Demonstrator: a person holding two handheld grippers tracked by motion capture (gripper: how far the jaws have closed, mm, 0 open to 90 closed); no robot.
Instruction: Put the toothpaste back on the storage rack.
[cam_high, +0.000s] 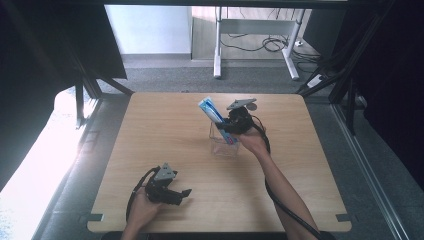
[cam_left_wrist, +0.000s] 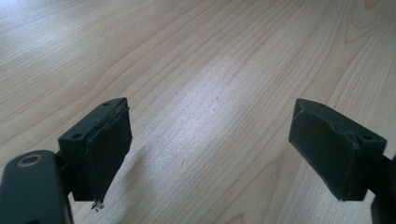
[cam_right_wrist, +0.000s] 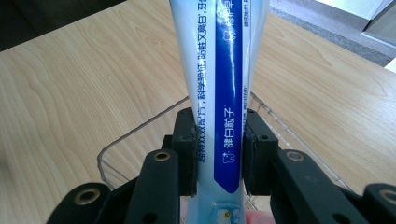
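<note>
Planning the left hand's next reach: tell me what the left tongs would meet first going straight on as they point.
The left tongs stand open and angle down at the bare wooden table, so they would likely meet the tabletop first; how far off is unclear.

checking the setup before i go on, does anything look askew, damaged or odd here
Little stands out. The blue and white toothpaste tube leans at a slant out of the clear plastic container, clamped in the right gripper. The left gripper is open above the light wooden table, and its left pad's lower edge looks frayed.
</note>
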